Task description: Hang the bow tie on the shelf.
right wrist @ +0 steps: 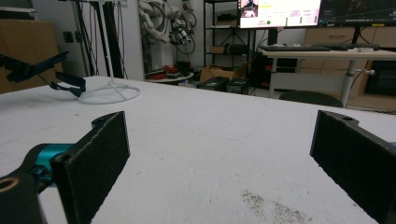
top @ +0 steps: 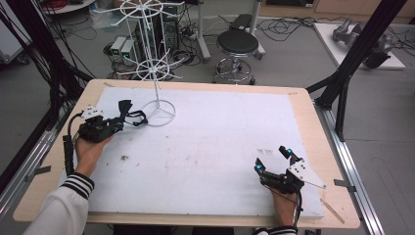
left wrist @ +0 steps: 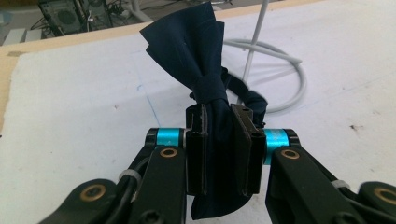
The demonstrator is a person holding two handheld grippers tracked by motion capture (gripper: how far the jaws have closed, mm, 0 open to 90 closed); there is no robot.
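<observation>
Near the table's right front, the right gripper [top: 274, 159] rests with jaws spread wide and nothing between them. Bare white board [top: 220, 147] lies open across the middle. At far left, the left gripper [top: 119, 122] pinches the dark bow tie [left wrist: 196, 60] at its knot, one wing pointing up and away, beside the white stand's ring base [top: 159, 113].
</observation>
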